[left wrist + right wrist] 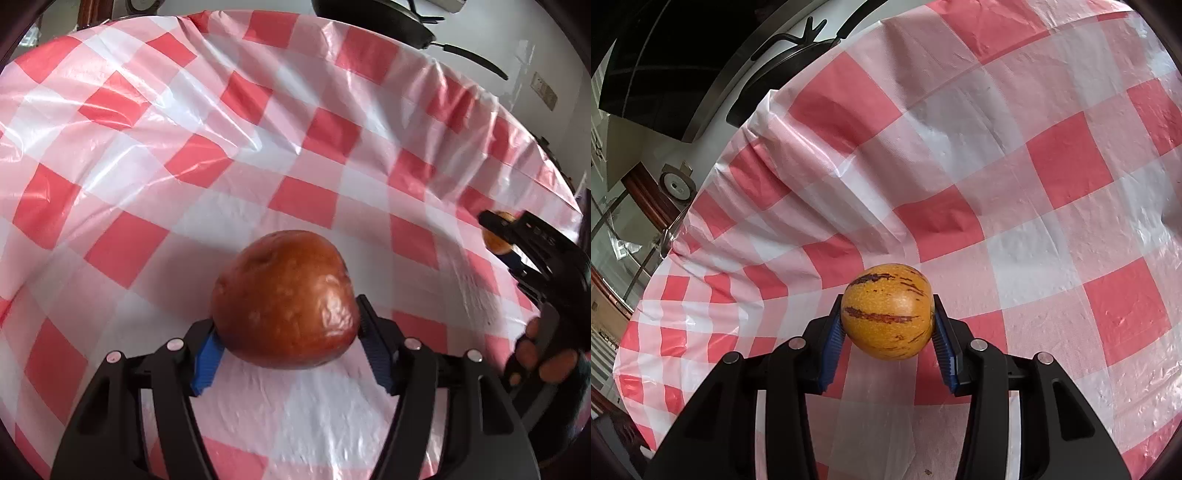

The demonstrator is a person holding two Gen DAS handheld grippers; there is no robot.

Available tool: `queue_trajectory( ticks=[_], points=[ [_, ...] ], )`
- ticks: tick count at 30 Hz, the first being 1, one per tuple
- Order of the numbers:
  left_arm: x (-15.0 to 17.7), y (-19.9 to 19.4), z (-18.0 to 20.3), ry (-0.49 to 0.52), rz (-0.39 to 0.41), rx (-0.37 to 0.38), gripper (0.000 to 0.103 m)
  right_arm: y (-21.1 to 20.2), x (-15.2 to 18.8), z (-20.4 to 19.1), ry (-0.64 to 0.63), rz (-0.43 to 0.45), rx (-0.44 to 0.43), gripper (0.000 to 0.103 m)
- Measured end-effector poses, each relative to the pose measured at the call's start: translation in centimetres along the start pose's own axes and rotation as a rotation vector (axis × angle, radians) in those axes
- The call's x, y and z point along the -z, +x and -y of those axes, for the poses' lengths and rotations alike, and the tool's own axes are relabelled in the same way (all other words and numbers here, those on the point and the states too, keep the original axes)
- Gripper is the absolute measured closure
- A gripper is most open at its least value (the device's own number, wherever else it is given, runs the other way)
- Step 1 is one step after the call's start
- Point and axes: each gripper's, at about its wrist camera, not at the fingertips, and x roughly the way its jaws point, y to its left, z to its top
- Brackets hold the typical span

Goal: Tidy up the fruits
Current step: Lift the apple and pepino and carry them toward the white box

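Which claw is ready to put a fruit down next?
Right, probably. The right claw grips the round orange fruit with dark streaks above the red-and-white checked tablecloth; the big reddish-brown fruit in the left claw already seems to rest there.

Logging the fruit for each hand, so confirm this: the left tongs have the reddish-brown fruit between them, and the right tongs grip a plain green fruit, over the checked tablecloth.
Wrong colour. The fruit in the right tongs is the orange-yellow fruit with dark purple streaks, as the right wrist view shows. The rest stands: the reddish-brown fruit sits between the left tongs, over the checked tablecloth.
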Motion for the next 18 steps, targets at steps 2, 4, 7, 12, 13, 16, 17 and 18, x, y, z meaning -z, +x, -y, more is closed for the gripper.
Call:
queue_trajectory(
  ticks=[2,4,7,12,13,16,17,18],
  points=[
    [-0.5,0.4,0.0,0.006,-0.002,-0.016,0.036,0.0,0.0,0.0,0.001,0.001,0.001,0.059],
    [-1.0,1.0,0.1,0.016,-0.005,-0.030,0.041,0.0,0.0,0.0,0.000,0.000,0.000,0.059],
    [-1.4,1.0,-0.1,0.005,0.000,-0.008,0.044,0.0,0.0,0.0,0.001,0.000,0.001,0.059],
    [-1.4,0.9,-0.4,-0.015,0.006,0.013,0.045,0.0,0.1,0.0,0.000,-0.002,0.002,0.059],
    [-1.4,0.9,-0.5,-0.019,0.007,0.018,0.045,0.0,0.1,0.0,0.000,-0.002,0.001,0.059],
    [-1.4,0.8,-0.5,-0.026,0.009,0.026,0.045,0.1,0.1,-0.1,0.000,-0.006,0.000,0.059],
    [-1.4,0.8,-0.5,-0.027,0.009,0.027,0.045,0.1,0.1,-0.1,0.000,-0.008,0.000,0.059],
    [-1.4,0.8,-0.5,-0.027,0.009,0.027,0.045,0.1,0.1,-0.1,0.000,-0.009,0.000,0.059]
  ],
)
